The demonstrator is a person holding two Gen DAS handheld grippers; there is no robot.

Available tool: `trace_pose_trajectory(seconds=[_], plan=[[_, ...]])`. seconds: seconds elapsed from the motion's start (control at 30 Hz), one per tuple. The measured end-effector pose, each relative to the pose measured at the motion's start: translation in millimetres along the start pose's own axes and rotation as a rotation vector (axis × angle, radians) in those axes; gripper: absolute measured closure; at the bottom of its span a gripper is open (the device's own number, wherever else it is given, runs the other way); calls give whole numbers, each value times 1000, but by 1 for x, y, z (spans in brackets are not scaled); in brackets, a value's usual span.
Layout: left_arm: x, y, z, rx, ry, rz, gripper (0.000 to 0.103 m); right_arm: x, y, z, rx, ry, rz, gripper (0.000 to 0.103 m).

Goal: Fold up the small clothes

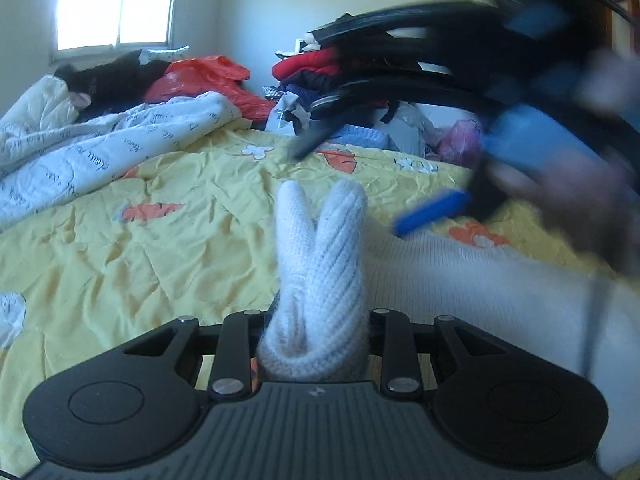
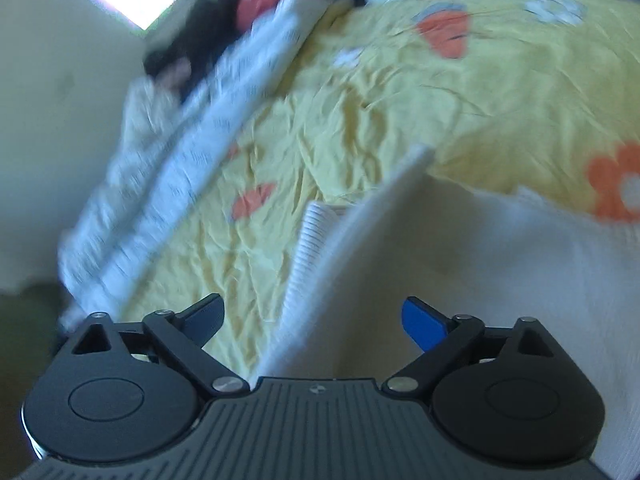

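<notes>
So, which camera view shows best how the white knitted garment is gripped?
The left wrist view. There the left hand-held gripper is shut on a bunched fold of the white knitted garment, sharp and centred. The right wrist view shows only the garment's ribbed edge and blurred cloth between the open right hand-held gripper.

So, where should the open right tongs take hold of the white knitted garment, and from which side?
Probably the ribbed hem edge of the white knitted garment, approached from the bedsheet side. That edge hangs free and thin, while the left tongs already clamp a bunched part. The right tongs stand open.
</notes>
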State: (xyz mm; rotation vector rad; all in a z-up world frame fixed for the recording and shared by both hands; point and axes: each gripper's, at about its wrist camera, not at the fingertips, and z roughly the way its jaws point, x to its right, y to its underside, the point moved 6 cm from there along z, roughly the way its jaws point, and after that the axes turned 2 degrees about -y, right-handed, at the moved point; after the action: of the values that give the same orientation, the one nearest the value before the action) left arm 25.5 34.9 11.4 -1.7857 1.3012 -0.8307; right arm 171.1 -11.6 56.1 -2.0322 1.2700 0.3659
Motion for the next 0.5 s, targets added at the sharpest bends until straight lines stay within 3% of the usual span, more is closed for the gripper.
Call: trace_pose_trajectory(seconds=[0.03, 0.1, 0.23, 0.37, 0.5], plan=[[1, 0, 0, 2, -1, 9, 75, -9, -6, 12, -36, 49, -49, 17], [2, 1, -1, 5, 1, 18, 75, -19, -10, 33, -104, 116, -118, 34], [3, 3, 0, 11, -1, 53, 75, -25, -7, 72, -195, 264, -228, 42], [2, 3, -1, -1, 0, 53, 75, -26, -4, 80, -177, 307, -342, 70], [11, -9, -17, 27, 34, 68, 75, -19, -9, 44, -132, 212, -372, 76]])
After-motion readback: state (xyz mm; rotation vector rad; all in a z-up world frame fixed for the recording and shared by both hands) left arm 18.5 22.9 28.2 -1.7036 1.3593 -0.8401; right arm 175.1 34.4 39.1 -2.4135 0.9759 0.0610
